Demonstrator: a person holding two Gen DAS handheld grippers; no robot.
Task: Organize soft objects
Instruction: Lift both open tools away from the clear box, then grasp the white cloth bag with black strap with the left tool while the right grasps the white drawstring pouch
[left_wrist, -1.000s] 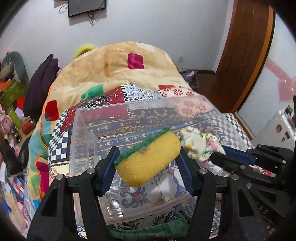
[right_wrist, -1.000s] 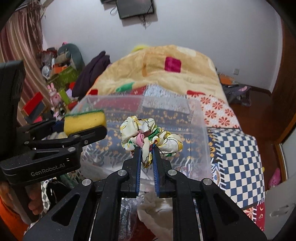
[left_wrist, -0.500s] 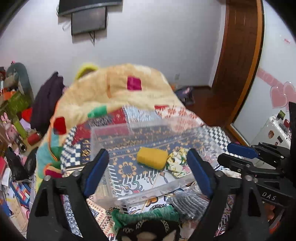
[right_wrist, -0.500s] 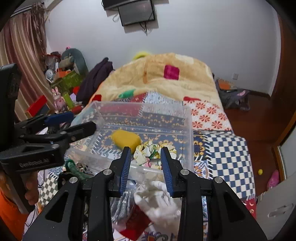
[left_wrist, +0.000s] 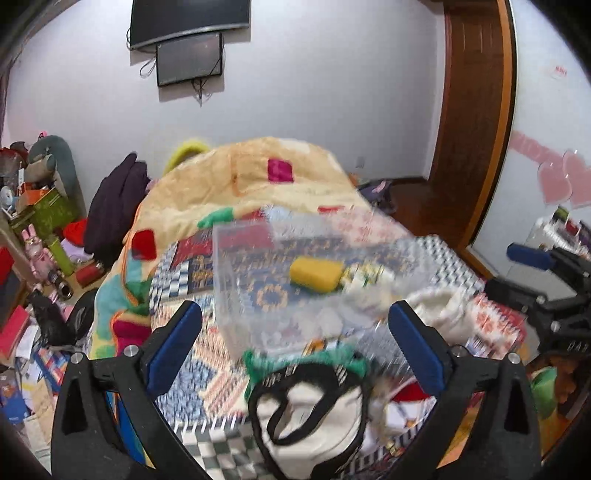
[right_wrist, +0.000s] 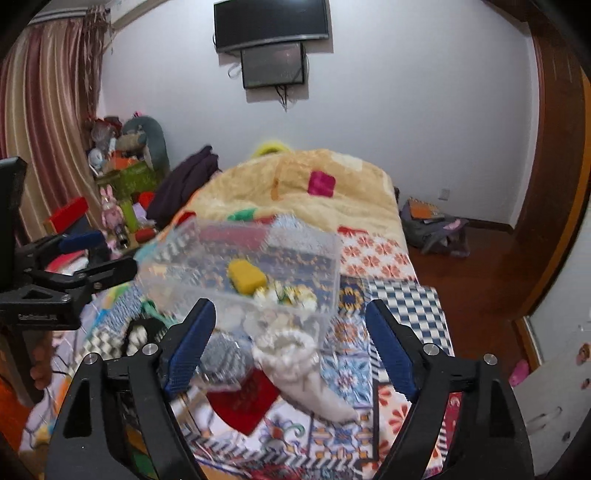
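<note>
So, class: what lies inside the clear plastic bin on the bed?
Inside the clear plastic bin: a yellow sponge and, touching it, a floral scrunchie. Blur hides whether anything lies under them.

Motion blur smears bin (left_wrist: 258, 295) + scrunchie (right_wrist: 291, 293); tote bag (left_wrist: 306, 424) cut off by btm edge.

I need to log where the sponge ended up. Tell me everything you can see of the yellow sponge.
The yellow sponge is a rounded, foam-looking block lying on the floor of the clear plastic bin on the bed, near the bin's middle. Its yellow face is up; no other layer shows from here. The floral scrunchie lies against its right end. Neither gripper touches it. Motion blur hides finer detail.
</note>
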